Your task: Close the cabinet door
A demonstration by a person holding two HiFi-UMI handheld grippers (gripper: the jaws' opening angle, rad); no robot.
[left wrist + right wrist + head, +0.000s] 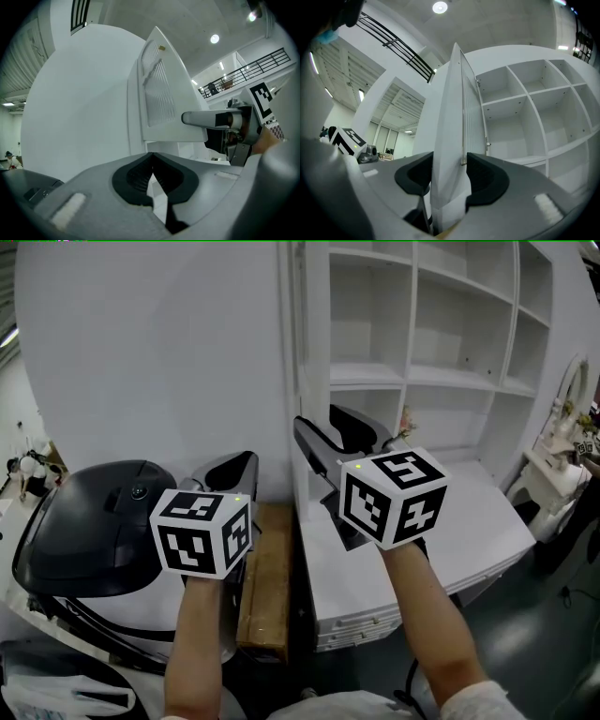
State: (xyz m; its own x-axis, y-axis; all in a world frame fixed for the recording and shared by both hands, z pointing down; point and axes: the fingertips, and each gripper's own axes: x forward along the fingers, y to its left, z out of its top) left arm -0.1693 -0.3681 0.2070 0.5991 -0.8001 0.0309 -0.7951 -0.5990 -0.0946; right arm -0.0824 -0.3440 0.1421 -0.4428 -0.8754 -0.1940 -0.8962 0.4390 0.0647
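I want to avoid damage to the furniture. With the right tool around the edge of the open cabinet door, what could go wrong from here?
1. The right tool grips only the thin edge of the cabinet door; it could slip off as the door swings.
2. Its jaw on the shelf side may get pinched between door and shelves if not released in time.

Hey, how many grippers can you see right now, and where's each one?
2. The left gripper is left of the open cabinet door, jaws together, empty. The right gripper is at the door's front edge, which sits between its jaws. None seems hidden.
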